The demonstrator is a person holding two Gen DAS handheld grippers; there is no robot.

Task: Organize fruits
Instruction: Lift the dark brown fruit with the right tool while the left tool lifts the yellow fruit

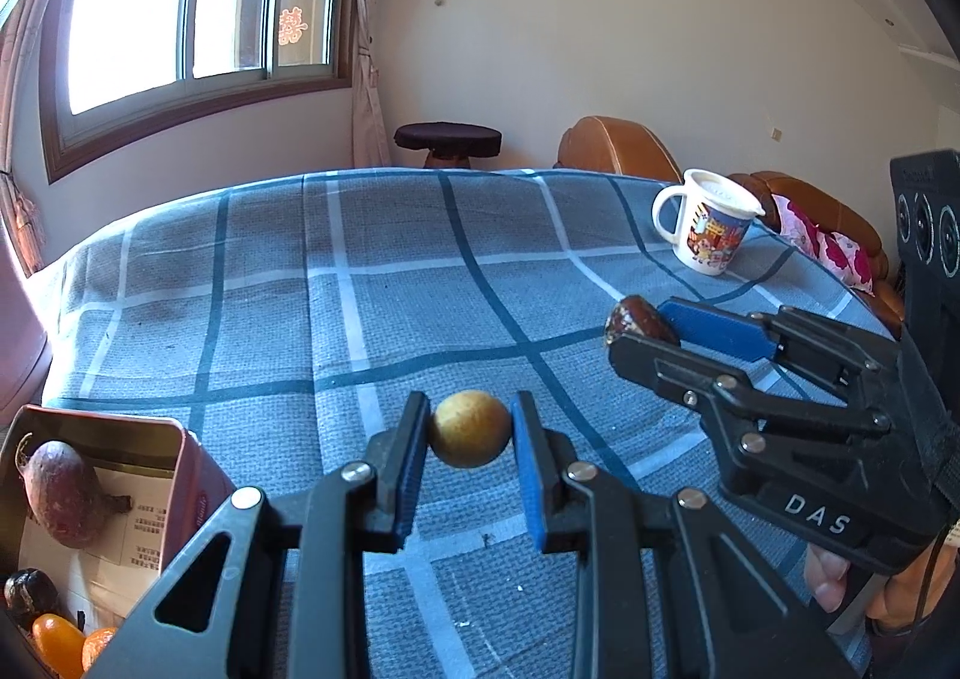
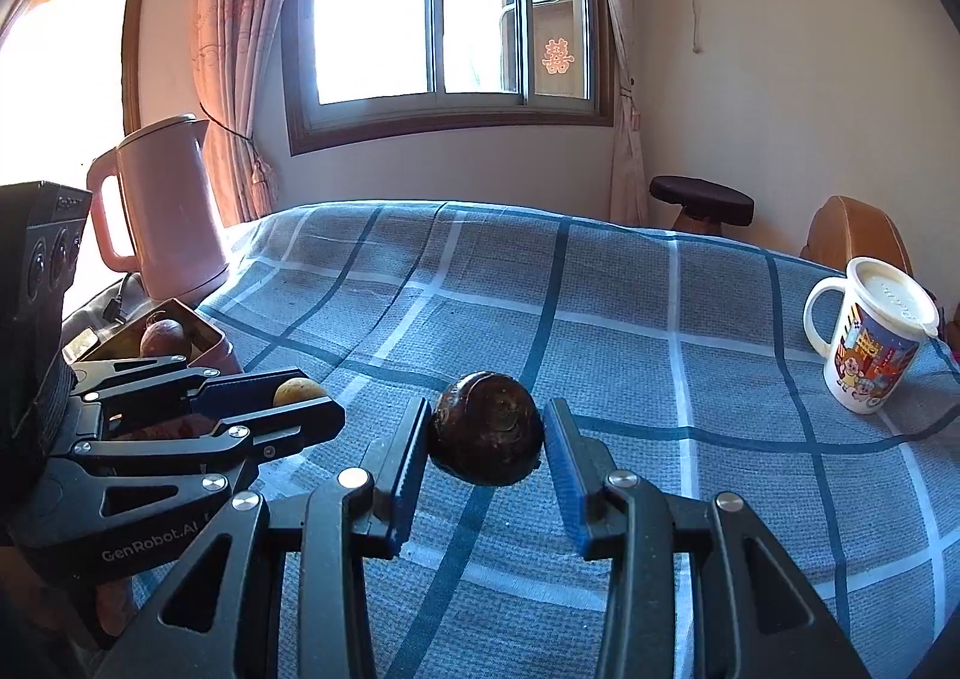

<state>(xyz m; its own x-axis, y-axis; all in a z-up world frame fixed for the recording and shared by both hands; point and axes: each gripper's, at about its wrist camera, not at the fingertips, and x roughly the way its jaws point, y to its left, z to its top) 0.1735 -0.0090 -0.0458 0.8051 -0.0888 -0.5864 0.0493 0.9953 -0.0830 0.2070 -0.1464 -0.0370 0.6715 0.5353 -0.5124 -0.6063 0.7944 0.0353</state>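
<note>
On the left sits our pink tin box [image 1: 186, 475] with a purple fruit [image 1: 63, 493] and small oranges [image 1: 57, 643] inside. Our left gripper [image 1: 470, 442] squeezes a little round yellow fruit [image 1: 470, 436] above the blue checked cloth [image 1: 420, 289]. Our right gripper [image 2: 486, 439] pinches a dark brown water chestnut [image 2: 486, 433]. A cartoon mug [image 2: 870, 343] stands far right.

Open box [image 1: 174, 454] – cut off by the left wrist view's lower-left edge; printed slip inside too small to read. Orange fruits [image 1: 57, 643] and dark fruit [image 1: 30, 595] in its corner only partly in frame. Dark brown fruit [image 1: 637, 320] half hidden there behind the right gripper [image 1: 645, 326]. Hand [image 1: 840, 589] mostly hidden under gripper body.
</note>
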